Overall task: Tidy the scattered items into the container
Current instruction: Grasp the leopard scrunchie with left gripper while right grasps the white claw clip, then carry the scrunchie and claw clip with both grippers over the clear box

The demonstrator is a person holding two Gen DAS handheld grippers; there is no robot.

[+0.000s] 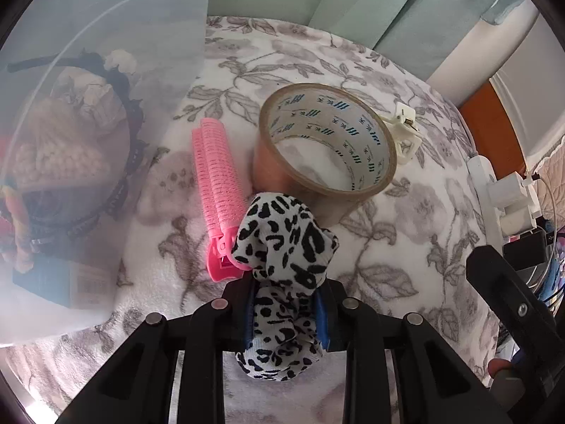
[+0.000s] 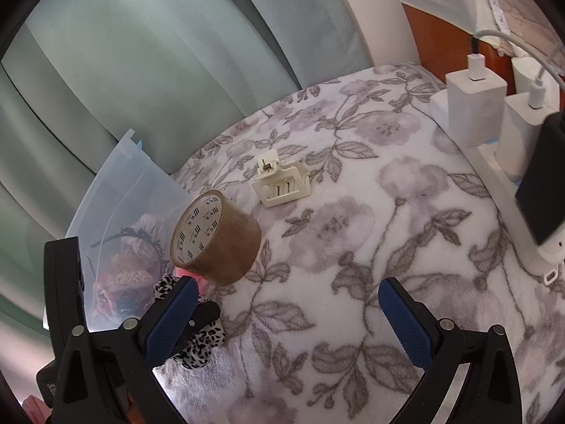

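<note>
At the bottom centre of the left wrist view, the left gripper (image 1: 287,318) has its two blue-padded fingers pressed together on a black-and-white leopard-print fabric scrunchie (image 1: 286,247), which bulges out above and below the pads. Just left of the scrunchie lies a pink plastic hair-roller clip (image 1: 217,190), its hinged end touching the fabric. Just above them, at frame centre, a roll of brown packing tape (image 1: 326,145) stands tilted on its edge, open core facing the camera. A cream plastic claw hair clip (image 1: 406,130) lies just beyond the roll, toward the upper right. All of this sits on a white fleece blanket with grey flower print (image 1: 406,240). Filling the left side of the frame is a translucent plastic storage container (image 1: 106,35), holding a black headband and other hair accessories seen dimly through its wall.

In the right wrist view, the right gripper (image 2: 287,321) sits at the bottom of the frame with its blue-padded fingers wide apart, holding nothing. White chargers plugged into a white power strip (image 2: 473,106) stand at the upper right.
</note>
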